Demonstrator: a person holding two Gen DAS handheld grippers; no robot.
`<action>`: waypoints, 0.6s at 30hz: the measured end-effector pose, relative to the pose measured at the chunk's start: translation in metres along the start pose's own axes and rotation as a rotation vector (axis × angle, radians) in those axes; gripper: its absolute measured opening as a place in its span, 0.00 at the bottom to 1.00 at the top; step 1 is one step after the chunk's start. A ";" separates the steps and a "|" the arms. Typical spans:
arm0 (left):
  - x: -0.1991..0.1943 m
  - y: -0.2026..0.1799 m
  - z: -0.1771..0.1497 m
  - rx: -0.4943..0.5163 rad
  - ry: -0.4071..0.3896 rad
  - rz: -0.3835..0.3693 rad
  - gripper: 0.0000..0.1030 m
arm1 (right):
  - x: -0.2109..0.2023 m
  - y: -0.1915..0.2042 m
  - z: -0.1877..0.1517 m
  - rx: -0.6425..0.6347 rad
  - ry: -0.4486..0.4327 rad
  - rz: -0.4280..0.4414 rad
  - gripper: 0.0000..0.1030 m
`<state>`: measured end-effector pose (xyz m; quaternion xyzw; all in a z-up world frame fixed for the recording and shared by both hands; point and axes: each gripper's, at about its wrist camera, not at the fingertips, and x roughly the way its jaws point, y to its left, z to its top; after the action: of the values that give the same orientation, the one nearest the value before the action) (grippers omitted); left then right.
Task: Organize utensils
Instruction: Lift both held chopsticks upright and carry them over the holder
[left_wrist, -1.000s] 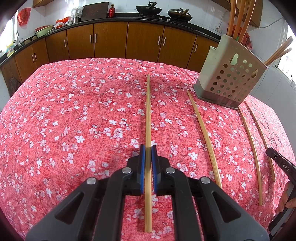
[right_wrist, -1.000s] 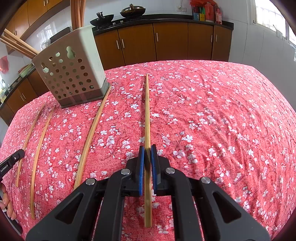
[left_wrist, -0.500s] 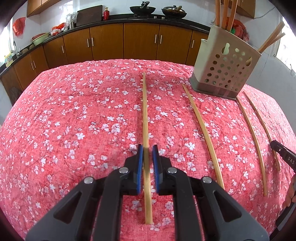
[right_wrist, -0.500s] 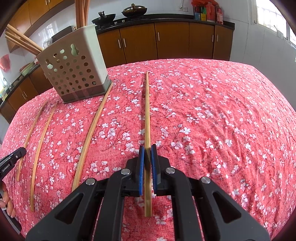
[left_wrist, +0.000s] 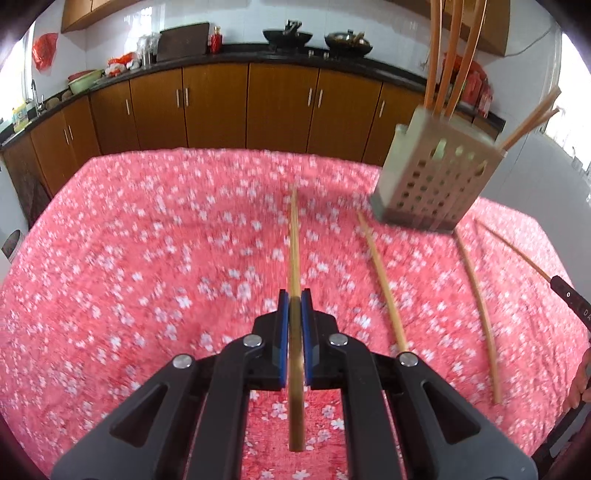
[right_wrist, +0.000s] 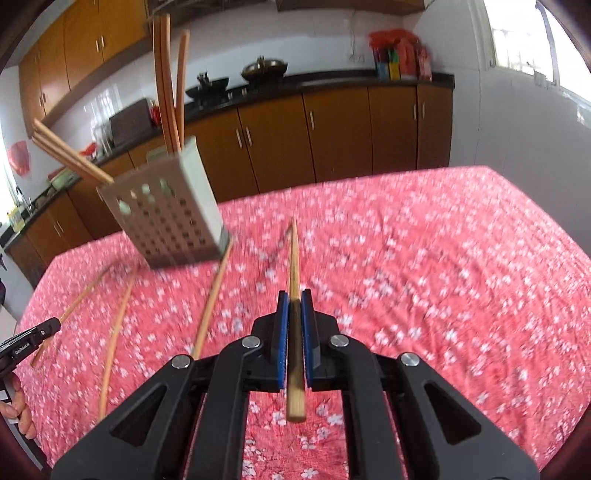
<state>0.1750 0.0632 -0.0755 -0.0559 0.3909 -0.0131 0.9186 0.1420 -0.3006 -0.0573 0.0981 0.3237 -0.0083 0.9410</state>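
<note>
Bamboo chopstick (left_wrist: 294, 258) sits clamped in my left gripper (left_wrist: 294, 325), another chopstick (right_wrist: 294, 258) in my right gripper (right_wrist: 294, 325); both point lengthwise ahead, and the perforated holder (right_wrist: 173, 221) stands closer to the right one.

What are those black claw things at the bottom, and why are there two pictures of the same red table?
There is no robot here. A person holds a pinching tool in each hand, and a camera on each one looks forward along its two fingers. One picture is from the left tool, the other from the right tool, so you see the same table twice. Each tool is shut on one chopstick: the left chopstick and the right chopstick. On the red flowered cloth lie two loose chopsticks, one next to the other. Near them stands a beige holder with holes, and it already has chopsticks standing in it.
</note>
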 end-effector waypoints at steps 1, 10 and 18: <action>-0.002 0.000 0.002 -0.002 -0.007 -0.004 0.08 | -0.003 0.000 0.002 0.002 -0.010 0.001 0.08; -0.042 -0.004 0.027 -0.020 -0.132 -0.051 0.07 | -0.020 -0.003 0.019 0.023 -0.104 0.013 0.08; -0.073 -0.012 0.046 -0.008 -0.230 -0.073 0.07 | -0.046 -0.001 0.043 0.033 -0.216 0.037 0.08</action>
<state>0.1577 0.0608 0.0104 -0.0750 0.2805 -0.0382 0.9562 0.1315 -0.3120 0.0033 0.1181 0.2185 -0.0068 0.9686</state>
